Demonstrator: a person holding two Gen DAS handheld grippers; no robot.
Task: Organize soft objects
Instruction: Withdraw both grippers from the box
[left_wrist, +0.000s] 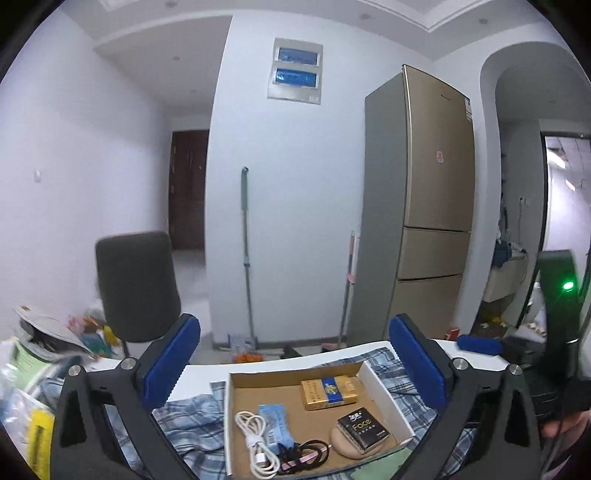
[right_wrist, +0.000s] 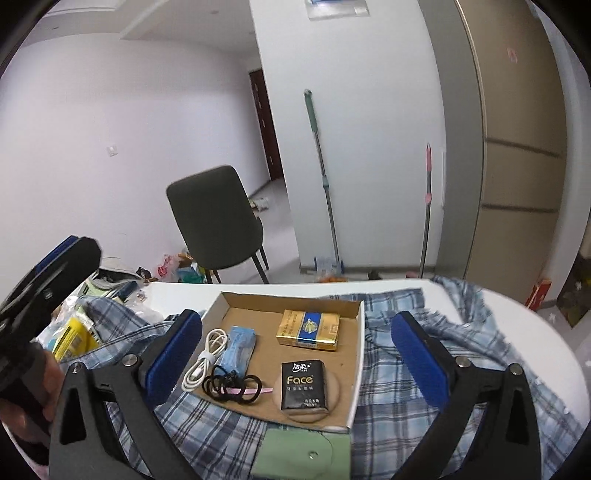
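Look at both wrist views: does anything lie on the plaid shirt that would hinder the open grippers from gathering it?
Yes. A cardboard tray holding small items sits on the plaid shirt, between the fingers of the open right gripper and left gripper. A green tag also lies on it.

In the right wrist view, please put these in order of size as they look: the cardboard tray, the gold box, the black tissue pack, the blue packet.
1. Cardboard tray
2. Gold box
3. Black tissue pack and blue packet: they look alike, so no ranking.
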